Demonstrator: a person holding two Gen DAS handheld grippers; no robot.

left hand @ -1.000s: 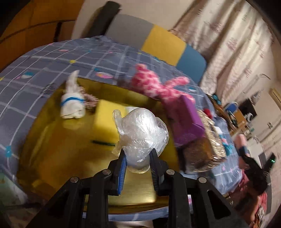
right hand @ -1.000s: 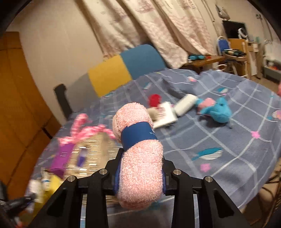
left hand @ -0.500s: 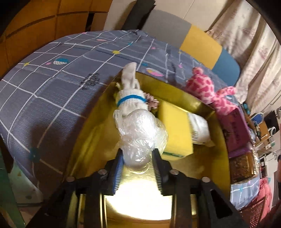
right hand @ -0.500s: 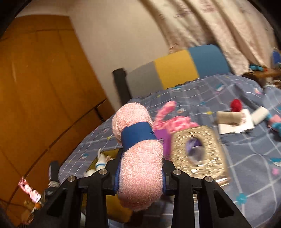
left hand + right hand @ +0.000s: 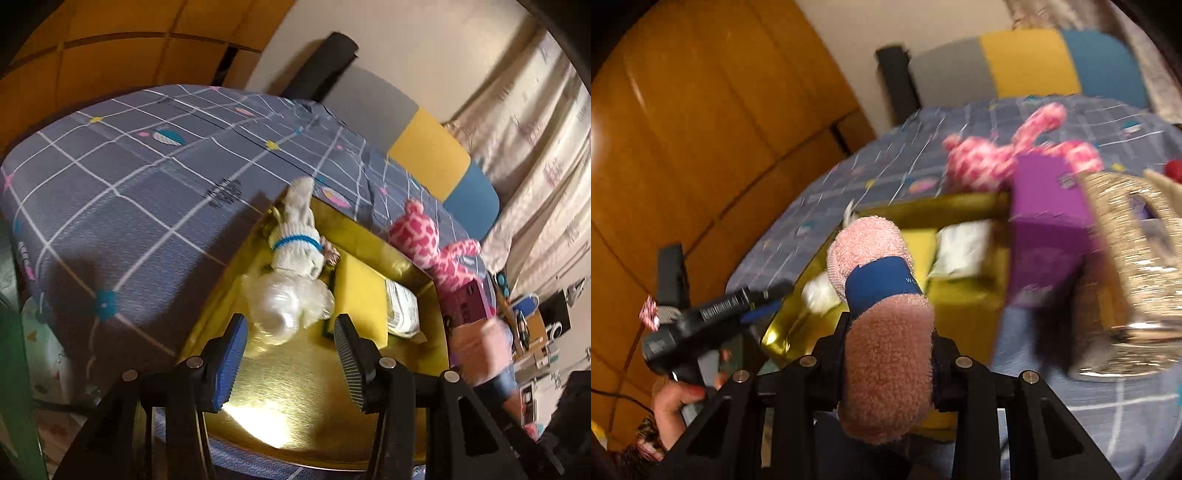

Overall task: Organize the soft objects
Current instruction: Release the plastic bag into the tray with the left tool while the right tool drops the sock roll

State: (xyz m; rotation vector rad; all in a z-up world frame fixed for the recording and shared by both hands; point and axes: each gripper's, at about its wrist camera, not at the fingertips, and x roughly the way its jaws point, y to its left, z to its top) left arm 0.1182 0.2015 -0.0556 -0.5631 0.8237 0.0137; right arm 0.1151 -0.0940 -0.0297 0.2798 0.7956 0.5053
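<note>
A gold tray [image 5: 295, 406] lies on the grey checked bedspread [image 5: 129, 177]. In it are a white rolled sock with a blue band [image 5: 295, 243], a yellow sponge [image 5: 360, 291], a white folded cloth [image 5: 402, 310] and a clear plastic bag ball [image 5: 288, 302]. My left gripper [image 5: 290, 350] is open just behind the bag ball, which rests in the tray. My right gripper [image 5: 886, 354] is shut on a rolled pink towel with a blue band [image 5: 882, 325], held above the tray's near edge [image 5: 783, 332]. The left gripper also shows in the right wrist view [image 5: 738, 306].
A pink spotted plush toy [image 5: 424, 236] lies beyond the tray. A purple box [image 5: 1049, 229] and a glittery gold box [image 5: 1134, 269] stand to the tray's right. A wooden wardrobe [image 5: 701, 129] and a grey, yellow and blue headboard [image 5: 1034, 62] lie behind.
My left gripper opened and let go of the plastic bag ball, which now lies in the tray. My right gripper swung left with the pink towel, over the tray.
</note>
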